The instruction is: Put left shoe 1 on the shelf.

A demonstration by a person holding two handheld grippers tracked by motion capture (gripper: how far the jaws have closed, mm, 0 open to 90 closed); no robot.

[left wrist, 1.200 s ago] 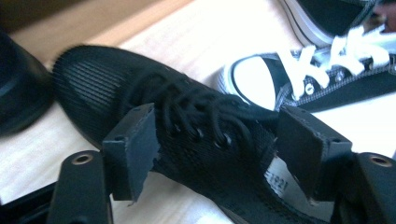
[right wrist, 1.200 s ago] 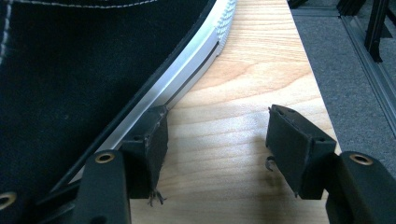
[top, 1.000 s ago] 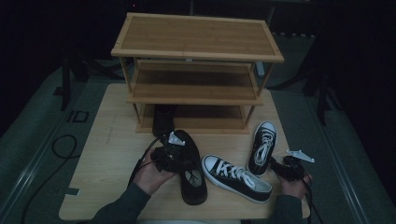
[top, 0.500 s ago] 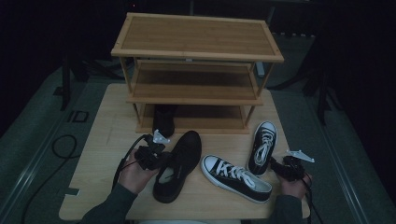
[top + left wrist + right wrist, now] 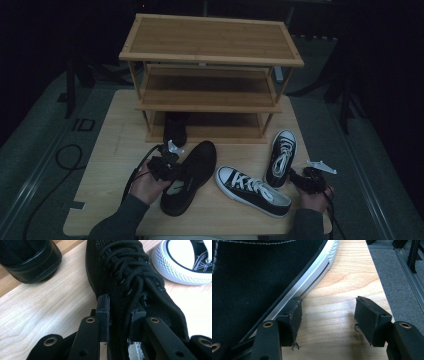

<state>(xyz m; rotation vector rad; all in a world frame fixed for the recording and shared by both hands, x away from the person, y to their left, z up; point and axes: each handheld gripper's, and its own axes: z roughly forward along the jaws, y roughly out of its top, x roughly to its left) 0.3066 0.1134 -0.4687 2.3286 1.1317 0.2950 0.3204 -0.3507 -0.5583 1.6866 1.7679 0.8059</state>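
Down on the wooden table [image 5: 107,150], seen from the high view, the left gripper [image 5: 167,167] sits at the heel end of an all-black sneaker [image 5: 192,172] that lies slantwise in front of the bamboo shoe rack [image 5: 210,75]. A dark shoe [image 5: 176,127] stands on the rack's bottom shelf, just behind that gripper. To the right lie two black-and-white canvas sneakers: one [image 5: 252,190] slanted across the front of the table, the other [image 5: 281,157] pointing toward the rack. The right gripper [image 5: 305,180] rests near the table's right edge, close by the heel of that second sneaker.

From the left gripper view, the jaws have just been opening a little, yet they pinch the collar and tongue of the all-black sneaker [image 5: 130,280] between their pads; laces run down into the gap. The dark shoe's toe [image 5: 27,257] shows at top left, a white rubber toe cap [image 5: 180,262] at top right.

From the right gripper view, the jaws stand wide apart over bare wood, nothing between them. One pad seems to touch the white sole edge of a canvas sneaker [image 5: 257,277], though it's hard to tell at this angle.
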